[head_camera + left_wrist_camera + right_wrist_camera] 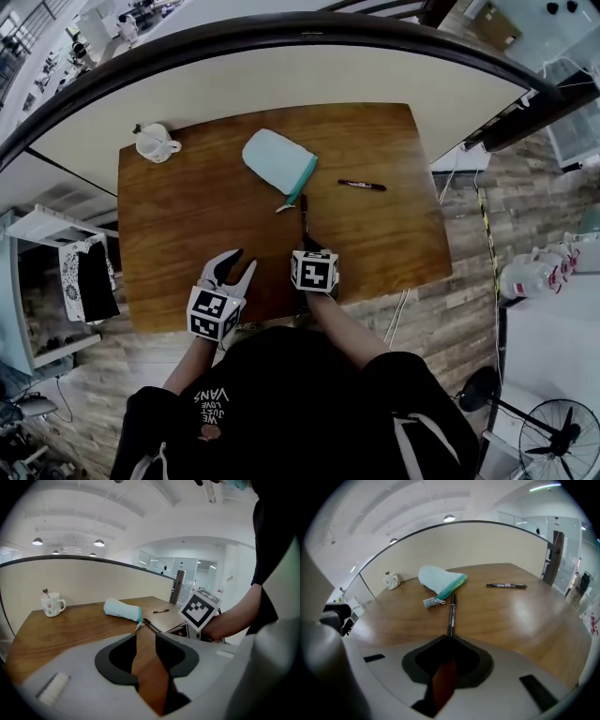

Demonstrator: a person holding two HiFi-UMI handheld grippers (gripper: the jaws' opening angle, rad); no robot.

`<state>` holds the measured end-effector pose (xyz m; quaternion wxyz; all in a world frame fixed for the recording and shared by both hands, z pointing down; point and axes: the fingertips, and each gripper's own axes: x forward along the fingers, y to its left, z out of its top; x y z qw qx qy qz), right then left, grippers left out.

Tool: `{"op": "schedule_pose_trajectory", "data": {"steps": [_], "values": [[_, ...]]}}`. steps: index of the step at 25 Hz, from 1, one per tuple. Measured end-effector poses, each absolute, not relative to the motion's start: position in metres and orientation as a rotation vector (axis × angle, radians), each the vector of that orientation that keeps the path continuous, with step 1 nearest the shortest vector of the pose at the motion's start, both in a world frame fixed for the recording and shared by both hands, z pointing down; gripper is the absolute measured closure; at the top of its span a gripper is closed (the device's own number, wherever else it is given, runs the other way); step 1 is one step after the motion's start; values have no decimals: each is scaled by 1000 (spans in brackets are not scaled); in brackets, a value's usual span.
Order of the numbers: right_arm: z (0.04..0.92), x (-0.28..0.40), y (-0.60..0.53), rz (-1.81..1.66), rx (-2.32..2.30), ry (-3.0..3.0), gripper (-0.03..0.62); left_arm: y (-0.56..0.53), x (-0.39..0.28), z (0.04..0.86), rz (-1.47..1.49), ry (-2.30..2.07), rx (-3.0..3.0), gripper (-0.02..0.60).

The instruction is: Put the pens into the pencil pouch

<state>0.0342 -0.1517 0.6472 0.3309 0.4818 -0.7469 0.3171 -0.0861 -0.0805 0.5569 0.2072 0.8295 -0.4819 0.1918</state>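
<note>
A light-blue pencil pouch (pixel 278 159) (pixel 440 581) (pixel 123 609) with a teal zip edge lies on the wooden table (pixel 187 234), its zip pull (pixel 432 603) pointing toward me. A black pen (pixel 304 217) (pixel 451 613) lies just in front of the pouch's mouth. My right gripper (pixel 307 242) (pixel 449 638) is shut on this pen's near end. A second black pen (pixel 362 185) (pixel 506 586) lies apart on the table, right of the pouch. My left gripper (pixel 232 265) (pixel 146 637) hovers open near the table's front edge with nothing between its fingers.
A white mug (pixel 155 142) (pixel 52 605) with a stick in it stands at the table's far left corner. A curved cream partition rises behind the table. Wooden floor, a white cabinet and a fan (pixel 562 436) surround it.
</note>
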Motion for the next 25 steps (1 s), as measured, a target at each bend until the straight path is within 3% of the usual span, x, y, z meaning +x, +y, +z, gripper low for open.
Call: {"op": "schedule_pose_trajectory", "data": {"steps": [10, 25], "values": [[639, 65, -151, 818, 1151, -2026, 542, -140, -56, 560, 583, -1380, 2345, 454], [628, 144, -158, 827, 1138, -2067, 542, -243, -7, 625, 976, -1370, 2319, 402]]}}
